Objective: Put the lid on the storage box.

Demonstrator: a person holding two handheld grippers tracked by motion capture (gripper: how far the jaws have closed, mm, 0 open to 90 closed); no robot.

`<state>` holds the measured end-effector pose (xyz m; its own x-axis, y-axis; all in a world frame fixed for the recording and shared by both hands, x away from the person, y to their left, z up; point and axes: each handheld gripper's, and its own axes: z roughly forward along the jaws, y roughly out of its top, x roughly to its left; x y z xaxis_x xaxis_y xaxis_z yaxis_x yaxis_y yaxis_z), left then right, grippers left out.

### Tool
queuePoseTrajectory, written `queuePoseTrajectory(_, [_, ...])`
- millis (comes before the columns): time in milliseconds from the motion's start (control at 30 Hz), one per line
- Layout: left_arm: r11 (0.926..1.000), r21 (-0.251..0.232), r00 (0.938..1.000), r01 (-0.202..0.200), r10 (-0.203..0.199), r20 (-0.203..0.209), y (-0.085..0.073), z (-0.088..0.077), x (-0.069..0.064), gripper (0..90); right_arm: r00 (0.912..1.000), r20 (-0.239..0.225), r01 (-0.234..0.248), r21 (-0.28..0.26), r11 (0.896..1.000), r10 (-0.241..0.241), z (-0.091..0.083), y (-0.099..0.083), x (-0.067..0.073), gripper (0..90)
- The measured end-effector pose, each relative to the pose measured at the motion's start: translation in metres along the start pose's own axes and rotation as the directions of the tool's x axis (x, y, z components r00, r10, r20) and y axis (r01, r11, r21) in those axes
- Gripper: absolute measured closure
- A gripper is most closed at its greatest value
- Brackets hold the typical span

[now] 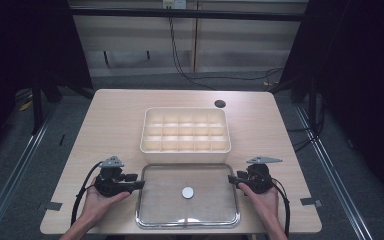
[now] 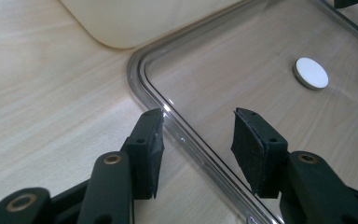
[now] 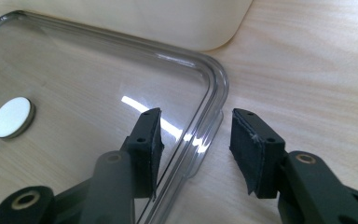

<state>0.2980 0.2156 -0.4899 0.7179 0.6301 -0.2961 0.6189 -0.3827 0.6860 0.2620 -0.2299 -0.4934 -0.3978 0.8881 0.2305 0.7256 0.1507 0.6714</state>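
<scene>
**Clear lid: both grippers set astride its short edges, no grip yet**

The clear lid (image 1: 187,194) lies flat on the near half of the table (image 1: 115,115), rim up, with a small white disc (image 1: 187,192) at its centre. Just beyond its far edge stands the cream divided box (image 1: 185,130), its compartments bare; the two sit close together, though whether they touch cannot be told.

The left gripper (image 1: 139,184) is at the lid's left edge. In the left gripper view its jaws stand part open, one on each side of the raised rim (image 2: 168,116): the outer pad (image 2: 151,140) is over bare table, the inner pad (image 2: 249,144) over the clear panel. No pad presses on the plastic.

The right gripper (image 1: 231,179) mirrors this at the lid's right edge. In the right gripper view its jaws are likewise part open, with the rim (image 3: 209,121) between the pads (image 3: 247,149) and clear of both. Nothing is held by either gripper.

Step in hand, as judged: positioning for a two-handed pickup of the lid, probably to seat it on the box.

The next move calls for both sets of jaws to close on the rim together. The plastic looks thin and smooth, so an uneven grip could tilt or flex it. Lift level, carry it to the far side, and align the corners over the box.
</scene>
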Motion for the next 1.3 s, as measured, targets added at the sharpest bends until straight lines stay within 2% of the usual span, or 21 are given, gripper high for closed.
queuePoseTrajectory(33, [1.0000,0.000,1.0000,0.006,-0.006,0.006,0.001,0.002,0.001,54.4,1.0000,0.005,-0.001,0.007,1.000,0.001,0.000,-0.001,0.002,54.2])
queuePoseTrajectory(100, [0.9999,0.010,0.9998,-0.004,0.004,-0.018,0.001,0.005,0.001,55.0,1.0000,0.002,0.003,0.017,1.000,-0.003,0.002,-0.002,0.005,54.0])
queuePoseTrajectory(167, [0.9988,0.038,0.9991,-0.030,0.031,-0.029,0.002,0.010,0.002,55.5,0.9998,0.008,0.018,0.020,1.000,-0.018,0.005,-0.002,0.007,53.3])
queuePoseTrajectory(267, [0.9992,0.039,0.9998,-0.011,0.011,-0.014,0.002,0.011,0.004,56.8,0.9999,0.011,0.011,0.017,1.000,-0.011,0.006,-0.002,0.008,53.2])
queuePoseTrajectory(333, [0.9983,0.048,0.9992,-0.032,0.033,-0.022,0.002,0.012,0.001,59.4,1.0000,0.006,-0.008,0.007,1.000,0.008,0.007,-0.003,0.008,52.8])
queuePoseTrajectory(367, [0.9983,0.048,0.9992,-0.032,0.033,-0.022,0.002,0.012,0.001,59.4,1.0000,0.006,-0.008,0.007,1.000,0.008,0.007,-0.003,0.008,52.8])
queuePoseTrajectory(467, [0.9983,0.050,0.9992,-0.029,0.031,-0.025,0.002,0.012,0.001,61.3,0.9979,-0.018,-0.062,-0.006,0.998,0.062,0.007,-0.004,0.004,52.5])
queuePoseTrajectory(500, [0.9983,0.050,0.9992,-0.029,0.031,-0.025,0.002,0.012,0.001,61.5,0.9979,-0.018,-0.062,-0.006,0.998,0.062,0.007,-0.004,0.004,52.5])
queuePoseTrajectory(533, [0.9985,0.047,0.9992,-0.027,0.028,-0.030,0.002,0.012,0.001,61.5,0.9955,-0.033,-0.090,-0.016,0.996,0.089,0.007,-0.004,0.002,53.0])
queuePoseTrajectory(567, [0.9985,0.047,0.9992,-0.027,0.028,-0.030,0.002,0.012,0.001,61.5,0.9955,-0.033,-0.090,-0.016,0.996,0.089,0.007,-0.004,0.002,53.0])
queuePoseTrajectory(633, [0.9983,0.048,0.9988,-0.033,0.035,-0.034,0.002,0.012,0.000,61.8,0.9882,-0.054,-0.145,-0.018,0.989,0.143,0.006,-0.004,-0.001,52.3])
queuePoseTrajectory(700, [0.9981,0.050,0.9989,-0.035,0.037,-0.029,0.002,0.012,0.002,63.2,0.9681,-0.086,-0.239,-0.034,0.971,0.235,0.006,-0.006,-0.004,51.9])
queuePoseTrajectory(900, [0.9983,0.048,0.9991,-0.032,0.034,-0.025,0.002,0.012,0.001,62.2,0.9578,-0.108,-0.271,-0.026,0.962,0.266,0.005,-0.006,-0.007,52.3])
queuePoseTrajectory(933, [0.9982,0.047,0.9989,-0.037,0.038,-0.028,0.002,0.012,0.001,60.7,0.9500,-0.121,-0.293,-0.030,0.956,0.288,0.004,-0.007,-0.008,52.2])
queuePoseTrajectory(967, [0.9983,0.048,0.9990,-0.034,0.036,-0.026,0.002,0.012,0.000,60.7,0.9500,-0.121,-0.293,-0.030,0.956,0.288,0.004,-0.007,-0.008,52.2])
queuePoseTrajectory(1000, [0.9983,0.048,0.9991,-0.033,0.035,-0.024,0.002,0.012,-0.001,59.0,0.9393,-0.143,-0.320,-0.041,0.946,0.312,0.002,-0.007,-0.008,48.7])
queuePoseTrajectory(1133, [0.9983,0.048,0.9992,-0.034,0.035,-0.020,0.001,0.012,-0.001,59.1,0.9370,-0.145,-0.326,-0.038,0.945,0.317,0.001,-0.007,-0.008,48.7])
queuePoseTrajectory(1167, [0.9983,0.047,0.9992,-0.033,0.034,-0.021,0.001,0.012,-0.001,59.3,0.9309,-0.158,-0.339,-0.039,0.940,0.329,0.001,-0.007,-0.008,48.7])
queuePoseTrajectory(1233, [0.9983,0.047,0.9991,-0.036,0.037,-0.022,0.001,0.012,-0.001,59.2,0.9111,-0.191,-0.380,-0.044,0.924,0.365,0.000,-0.009,-0.012,48.9])
queuePoseTrajectory(1267, [0.9979,0.049,0.9986,-0.043,0.044,-0.028,0.001,0.012,-0.002,59.2,0.8880,-0.230,-0.419,-0.048,0.907,0.398,-0.001,-0.011,-0.016,50.0])
queuePoseTrajectory(1300, [0.9979,0.049,0.9986,-0.043,0.044,-0.028,0.001,0.012,-0.002,59.3,0.8880,-0.230,-0.419,-0.048,0.907,0.398,-0.001,-0.011,-0.016,50.0])
